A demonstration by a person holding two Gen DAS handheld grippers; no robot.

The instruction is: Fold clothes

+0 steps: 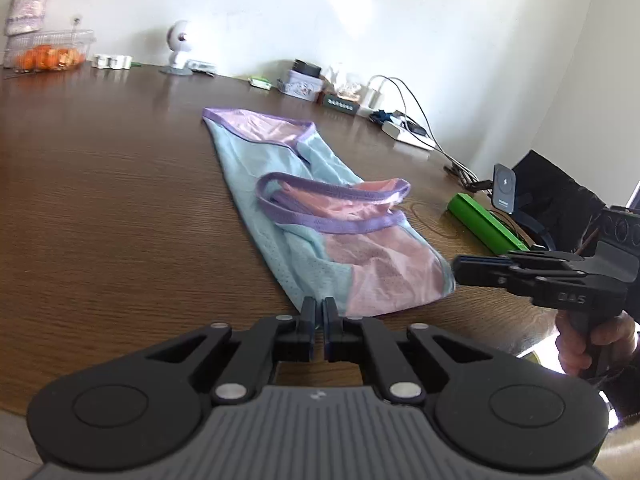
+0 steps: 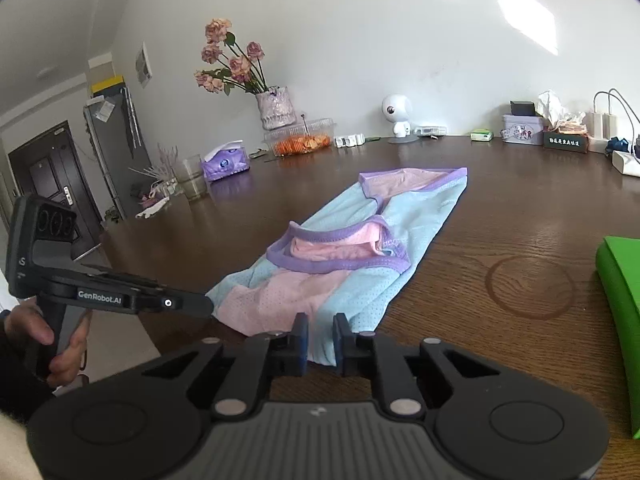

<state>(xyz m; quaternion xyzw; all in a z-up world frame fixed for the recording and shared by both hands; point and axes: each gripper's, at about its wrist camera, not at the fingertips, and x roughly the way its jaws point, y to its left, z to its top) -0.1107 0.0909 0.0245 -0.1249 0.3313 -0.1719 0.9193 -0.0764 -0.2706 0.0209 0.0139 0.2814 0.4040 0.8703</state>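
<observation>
A sleeveless top (image 1: 256, 152) (image 2: 420, 216), pale blue and pink with purple trim, lies folded lengthwise on the brown wooden table (image 1: 100, 200) (image 2: 520, 220). Its hem points toward me. My left gripper (image 1: 319, 308) (image 2: 208, 304) is shut at the hem's left corner, with a sliver of pale cloth showing between its fingers. At the hem's right corner my right gripper (image 2: 321, 328) (image 1: 456, 270) stands open with a narrow gap. Blue cloth lies in that gap and the pads do not press on it. A hand holds each gripper's handle.
A green box (image 1: 484, 220) (image 2: 620, 300) lies right of the top, beside a phone stand (image 1: 504, 188). Along the back wall stand a white camera (image 1: 178, 46) (image 2: 396, 114), a tub of oranges (image 1: 48, 54) (image 2: 300, 140), a flower vase (image 2: 276, 108), a tissue pack (image 2: 224, 164), and a power strip (image 1: 404, 132).
</observation>
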